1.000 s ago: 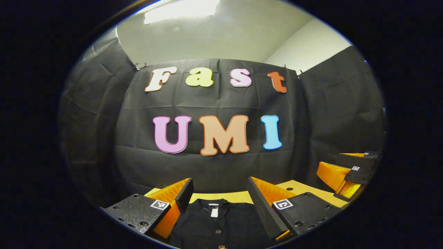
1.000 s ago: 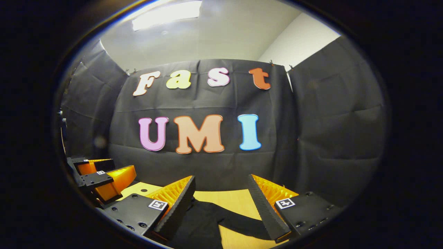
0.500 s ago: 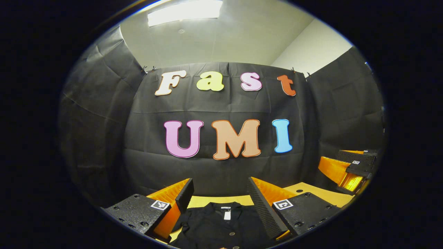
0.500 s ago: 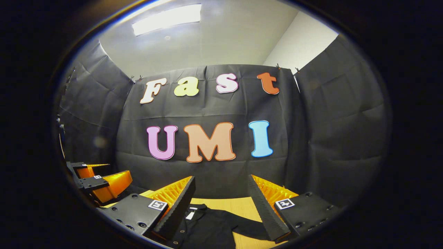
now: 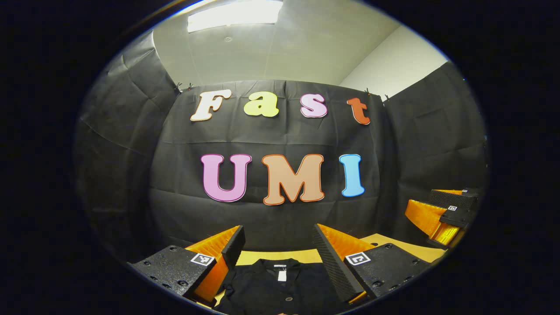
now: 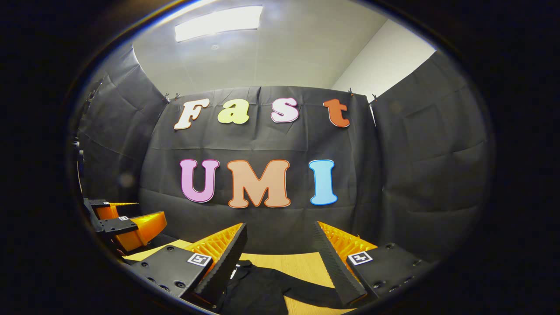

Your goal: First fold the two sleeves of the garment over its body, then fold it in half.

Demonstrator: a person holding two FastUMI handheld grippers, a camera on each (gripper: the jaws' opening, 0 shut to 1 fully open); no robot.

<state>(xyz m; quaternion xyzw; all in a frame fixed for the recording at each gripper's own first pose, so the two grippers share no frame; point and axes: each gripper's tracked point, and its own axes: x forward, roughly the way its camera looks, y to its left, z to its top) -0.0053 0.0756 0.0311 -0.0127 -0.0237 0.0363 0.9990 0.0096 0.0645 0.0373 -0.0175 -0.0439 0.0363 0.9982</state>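
Garment [image 5: 280, 288]: black, button-fronted, lying flat on the tan wooden table [image 5: 393, 243]. In the left gripper view its collar faces the booth wall, with a small white label hanging inside the neckline and at least one pale button visible on the placket below the label. The cloth shows soft creases around the collar.

In the right gripper view the garment [image 6: 258, 291] is seen from its right side: one sleeve [image 6: 306, 286] runs outward from the body across the bare table [image 6: 284, 262], lying flat and unfolded. The collar edge and a sliver of the white label sit at the garment's far corner, just beside the near finger.

Left gripper [image 5: 278, 245]: fingers spread wide apart, holding nothing, raised above the garment with the collar area between them.

Right gripper [image 6: 280, 245]: fingers likewise spread wide, holding nothing, raised above the garment's shoulder and sleeve.

Each gripper is also seen from the other's camera: the right gripper [image 5: 442, 214] off to the garment's right, the left gripper [image 6: 127, 223] off to the garment's left, both clear of the cloth.
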